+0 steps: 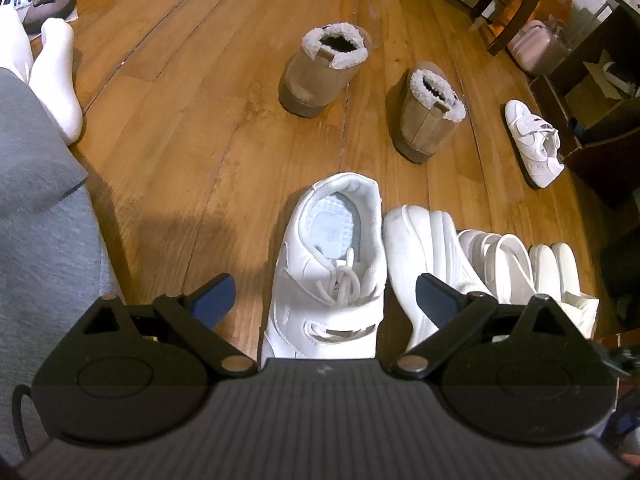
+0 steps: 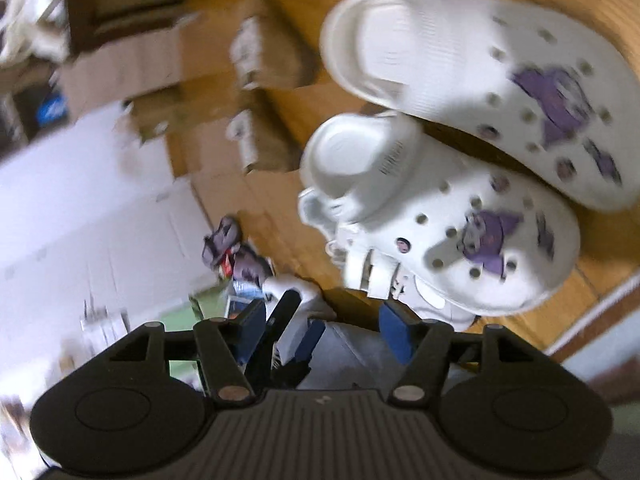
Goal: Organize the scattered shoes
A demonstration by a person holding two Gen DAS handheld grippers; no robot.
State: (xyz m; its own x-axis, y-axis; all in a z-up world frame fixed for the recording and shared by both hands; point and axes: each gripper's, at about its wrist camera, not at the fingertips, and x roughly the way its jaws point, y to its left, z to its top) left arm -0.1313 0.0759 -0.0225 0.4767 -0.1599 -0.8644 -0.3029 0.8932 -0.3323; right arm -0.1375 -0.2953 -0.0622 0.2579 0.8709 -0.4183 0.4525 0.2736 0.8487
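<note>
In the left wrist view my left gripper [image 1: 325, 300] is open above a white sneaker [image 1: 328, 264] that lies between its blue pads without being touched. More white shoes [image 1: 432, 248] sit in a row to its right. Two tan fleece-lined boots [image 1: 324, 68] [image 1: 428, 116] stand further off, and a small white sneaker [image 1: 532, 140] lies at the right. In the blurred, tilted right wrist view my right gripper [image 2: 324, 332] is open and empty. Two white clogs with purple charms [image 2: 472, 236] [image 2: 500, 80] lie ahead of it, one overlapping the other.
Wooden floor [image 1: 200, 140]. A person's white-socked foot [image 1: 60, 76] and grey trouser leg [image 1: 36, 200] are at the left. Chair legs [image 1: 516, 8], a pink case [image 1: 540, 46] and dark furniture are at the far right. Cardboard boxes [image 2: 132, 68] show in the right wrist view.
</note>
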